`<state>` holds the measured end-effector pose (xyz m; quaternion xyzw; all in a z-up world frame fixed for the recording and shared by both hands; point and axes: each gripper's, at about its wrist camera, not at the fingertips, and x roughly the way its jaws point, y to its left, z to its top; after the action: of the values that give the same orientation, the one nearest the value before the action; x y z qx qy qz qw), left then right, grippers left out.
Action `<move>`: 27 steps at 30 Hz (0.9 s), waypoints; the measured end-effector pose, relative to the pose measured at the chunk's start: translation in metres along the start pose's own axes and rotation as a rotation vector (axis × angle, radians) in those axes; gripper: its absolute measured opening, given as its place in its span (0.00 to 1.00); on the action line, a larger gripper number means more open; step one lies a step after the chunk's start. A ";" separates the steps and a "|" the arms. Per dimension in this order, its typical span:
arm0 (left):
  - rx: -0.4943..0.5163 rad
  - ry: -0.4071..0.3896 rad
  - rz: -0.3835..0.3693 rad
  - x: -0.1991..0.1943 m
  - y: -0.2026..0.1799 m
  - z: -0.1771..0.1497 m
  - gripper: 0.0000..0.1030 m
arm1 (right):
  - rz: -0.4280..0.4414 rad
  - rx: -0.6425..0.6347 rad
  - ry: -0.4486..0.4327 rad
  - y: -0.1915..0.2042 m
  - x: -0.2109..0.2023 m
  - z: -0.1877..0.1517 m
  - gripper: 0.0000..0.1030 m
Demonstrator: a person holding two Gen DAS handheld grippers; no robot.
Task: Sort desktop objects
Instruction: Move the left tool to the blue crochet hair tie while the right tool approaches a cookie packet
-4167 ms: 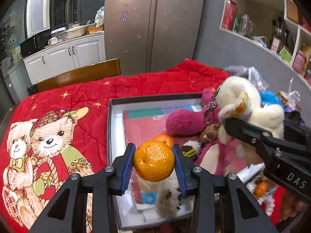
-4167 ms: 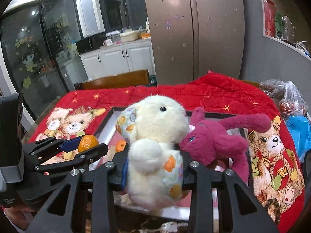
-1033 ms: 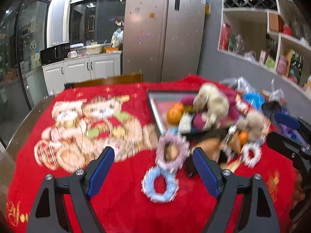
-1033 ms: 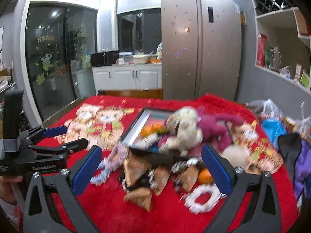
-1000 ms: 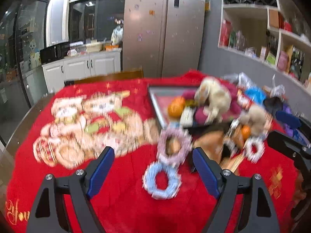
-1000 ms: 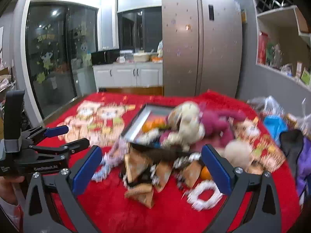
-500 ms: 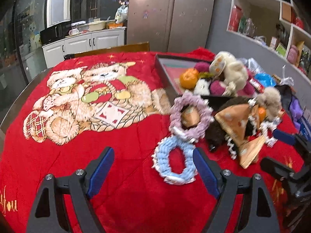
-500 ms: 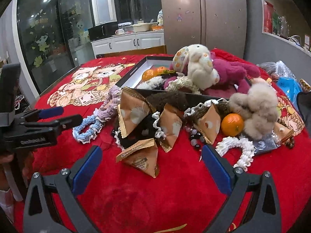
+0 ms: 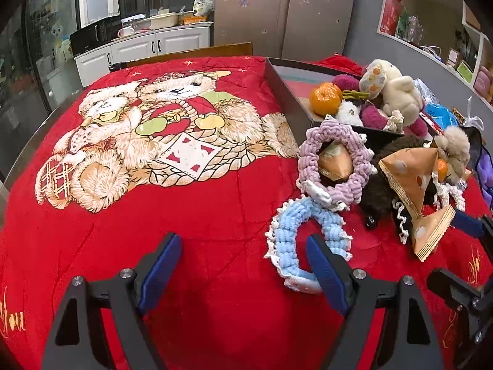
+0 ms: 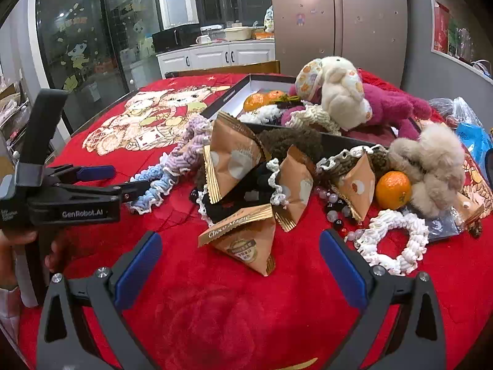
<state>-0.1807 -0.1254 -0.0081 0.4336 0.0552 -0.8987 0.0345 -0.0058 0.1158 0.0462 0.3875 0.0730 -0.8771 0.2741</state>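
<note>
I see both grippers held low over the red plush blanket printed with two teddy bears (image 9: 160,141), and neither holds anything. The left gripper (image 9: 243,265) stands with its blue-padded jaws wide apart over bare blanket; its right pad lies just beside the pale blue crocheted ring (image 9: 308,231) without pressing on it. The right gripper (image 10: 240,259) is likewise spread wide, and the brown triangular snack packet marked "Choco" (image 10: 246,240) lies on the blanket ahead of it, between the lines of the two pads and apart from both. The one container is the shallow dark rectangular tray with a pale lining (image 9: 279,83), set on the far right part of the blanket. In it I identify one orange mandarin (image 9: 325,98) near the front-left corner, a cream plush rabbit with patterned ears (image 9: 391,92), a magenta plush toy (image 10: 397,108) lying behind and under the rabbit, and some white fluffy items that I cannot tell apart. The right wrist view shows two mandarins side by side in the tray. Outside the tray, against its near wall, lie a lilac crocheted ring (image 9: 336,160), further brown triangular packets, a white crocheted ring (image 10: 397,240), a loose mandarin (image 10: 393,189) touching a beige fluffy plush (image 10: 431,166), and scattered beads (image 10: 336,212).
</note>
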 end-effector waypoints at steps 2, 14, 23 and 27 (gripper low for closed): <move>0.020 0.008 0.021 0.002 -0.004 0.000 0.84 | 0.015 0.016 0.002 -0.003 0.001 0.000 1.00; 0.039 0.016 0.036 0.003 -0.008 0.000 0.87 | 0.084 0.056 0.018 -0.008 0.007 0.002 0.97; 0.041 0.014 0.038 0.003 -0.009 0.000 0.87 | 0.105 0.018 0.067 0.004 0.016 0.001 0.73; 0.041 0.013 0.038 0.003 -0.011 0.001 0.86 | 0.093 0.034 0.073 0.000 0.018 0.001 0.61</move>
<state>-0.1845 -0.1151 -0.0094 0.4412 0.0287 -0.8960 0.0421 -0.0165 0.1076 0.0338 0.4269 0.0499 -0.8497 0.3054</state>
